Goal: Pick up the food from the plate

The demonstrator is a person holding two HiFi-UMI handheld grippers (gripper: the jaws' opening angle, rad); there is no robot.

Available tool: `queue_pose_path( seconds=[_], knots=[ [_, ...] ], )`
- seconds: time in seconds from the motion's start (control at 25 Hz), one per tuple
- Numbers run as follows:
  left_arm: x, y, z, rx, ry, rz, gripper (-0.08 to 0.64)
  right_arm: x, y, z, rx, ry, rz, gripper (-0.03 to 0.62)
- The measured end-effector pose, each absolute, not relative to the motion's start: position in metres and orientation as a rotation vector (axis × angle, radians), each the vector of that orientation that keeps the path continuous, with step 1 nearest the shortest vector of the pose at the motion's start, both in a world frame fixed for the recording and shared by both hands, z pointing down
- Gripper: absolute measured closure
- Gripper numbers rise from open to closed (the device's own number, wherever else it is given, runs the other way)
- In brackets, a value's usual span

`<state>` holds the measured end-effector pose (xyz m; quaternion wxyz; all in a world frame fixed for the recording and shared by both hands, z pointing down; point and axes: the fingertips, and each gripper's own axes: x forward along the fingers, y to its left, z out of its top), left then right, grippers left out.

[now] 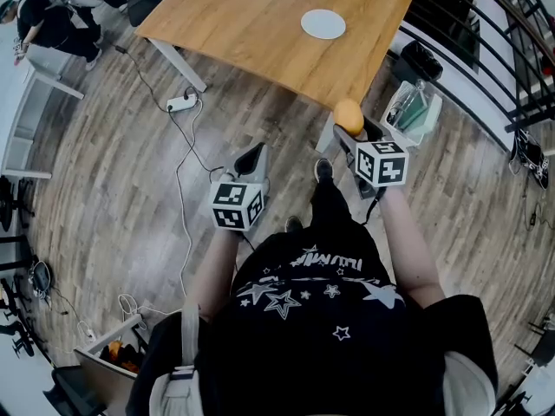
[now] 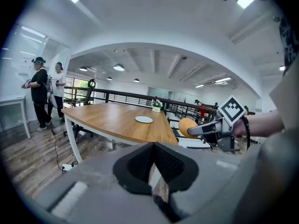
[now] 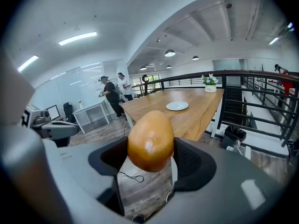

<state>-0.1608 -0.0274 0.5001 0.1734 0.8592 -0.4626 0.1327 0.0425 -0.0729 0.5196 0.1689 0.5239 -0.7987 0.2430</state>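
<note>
An orange-brown, egg-shaped piece of food point(image 3: 150, 139) sits between the pads of my right gripper point(image 3: 149, 157), which is shut on it. In the head view this food point(image 1: 349, 115) is held over the floor just off the table's near edge, at the tip of the right gripper point(image 1: 350, 133). The white plate point(image 1: 323, 23) lies bare on the wooden table point(image 1: 251, 24); it also shows as the plate point(image 3: 177, 106) beyond the food. My left gripper point(image 1: 251, 158) hangs over the floor, apart from the table. Its pads meet at the tip with nothing between them, as the left gripper point(image 2: 153, 146) shows. From there the food point(image 2: 186, 127) is seen to the right.
A power strip point(image 1: 181, 103) and its cable lie on the wood floor left of my feet. A box of items point(image 1: 413, 111) and a black bag point(image 1: 421, 59) stand beside the table. A railing point(image 1: 494, 33) runs on the right. Two people point(image 2: 44, 92) stand far left.
</note>
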Motion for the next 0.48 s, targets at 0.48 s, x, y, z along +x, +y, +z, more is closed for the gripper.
queue_pose_path(
  seconds=[0.48],
  knots=[
    [-0.163, -0.010, 0.501, 2.443, -1.281, 0.371, 0.558, 0.039, -0.051, 0.518, 1.509, -2.255, 0.698, 0.282]
  ],
)
